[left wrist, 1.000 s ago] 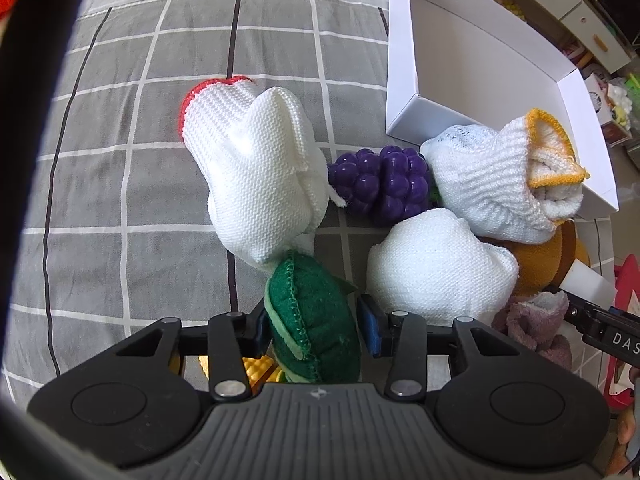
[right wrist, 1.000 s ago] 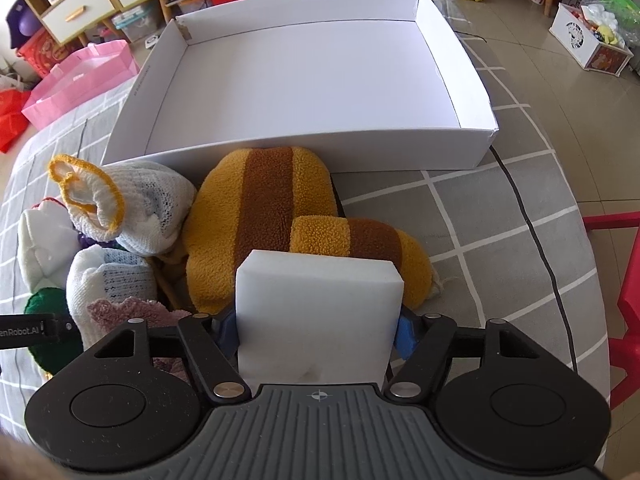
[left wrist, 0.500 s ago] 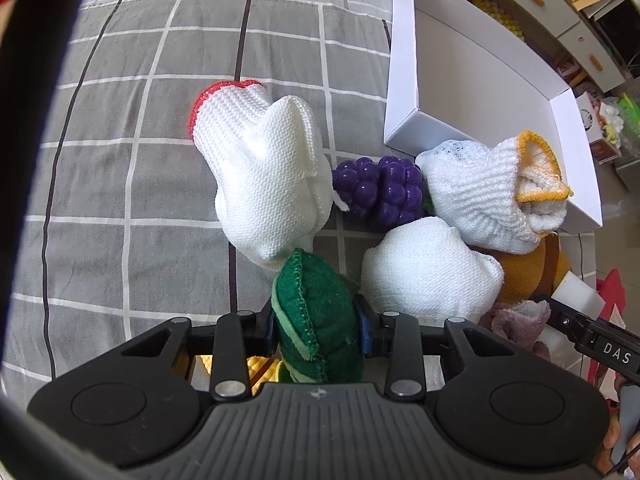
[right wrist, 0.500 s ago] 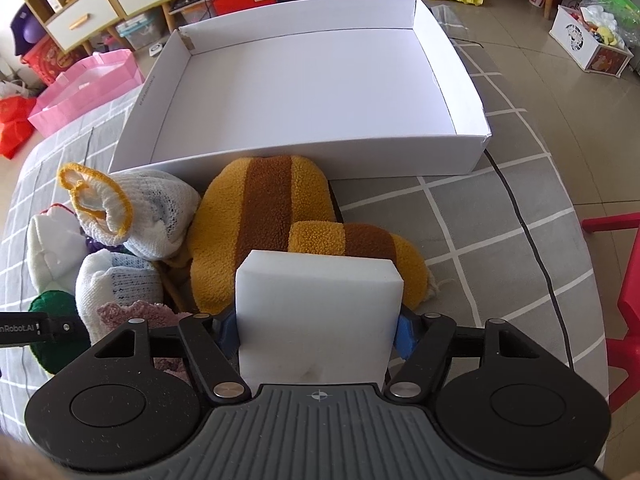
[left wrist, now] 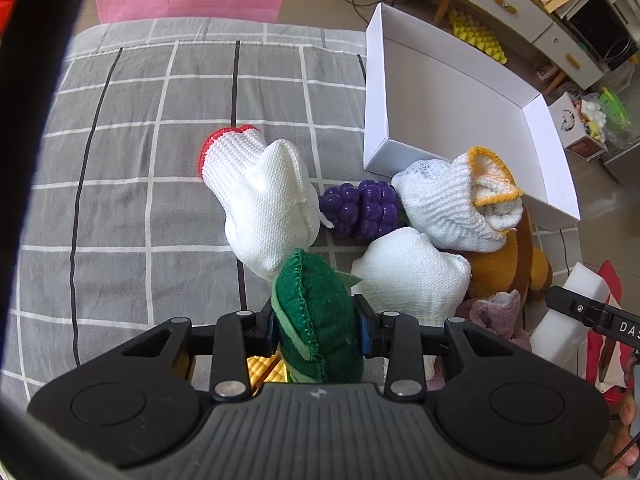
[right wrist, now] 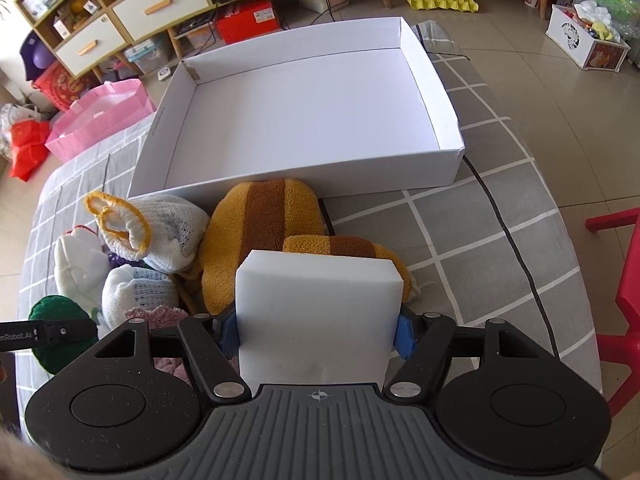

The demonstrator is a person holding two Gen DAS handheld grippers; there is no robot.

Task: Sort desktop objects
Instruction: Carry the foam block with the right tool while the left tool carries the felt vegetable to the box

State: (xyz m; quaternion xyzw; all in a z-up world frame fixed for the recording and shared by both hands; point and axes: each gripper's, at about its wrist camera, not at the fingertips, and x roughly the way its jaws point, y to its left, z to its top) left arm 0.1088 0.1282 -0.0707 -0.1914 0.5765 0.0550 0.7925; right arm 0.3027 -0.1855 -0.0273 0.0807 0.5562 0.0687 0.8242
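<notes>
Meanwhile, above a gray checked cloth [left wrist: 120,168], the left gripper [left wrist: 318,326] has its jaws drawn in tight on a green felt toy [left wrist: 316,320], the blue pads pressing into both of its sides. Just beyond the toy lie a white knitted glove with a red cuff [left wrist: 260,196], a bunch of purple toy grapes [left wrist: 360,208], a rolled white glove [left wrist: 408,268] and a white glove with a yellow cuff [left wrist: 456,200], all crowded together and touching or nearly touching. A yellow object shows under the gripper, too hidden to identify. In the right wrist view, the right gripper [right wrist: 318,328] stands partly open around a white foam block [right wrist: 316,312], gripped at both sides and held upright between the blue pads. Behind the block lies a mustard and brown striped plush item [right wrist: 260,220], which rests against the near wall of a white cardboard box [right wrist: 304,176]. The box sits on the far part of the cloth, with nothing visible in it. A pinkish fuzzy cloth [right wrist: 156,314] lies beside the right gripper's left finger. A pink bag [right wrist: 100,112], cabinets and a red chair [right wrist: 628,280] stand on the floor around the covered surface.
</notes>
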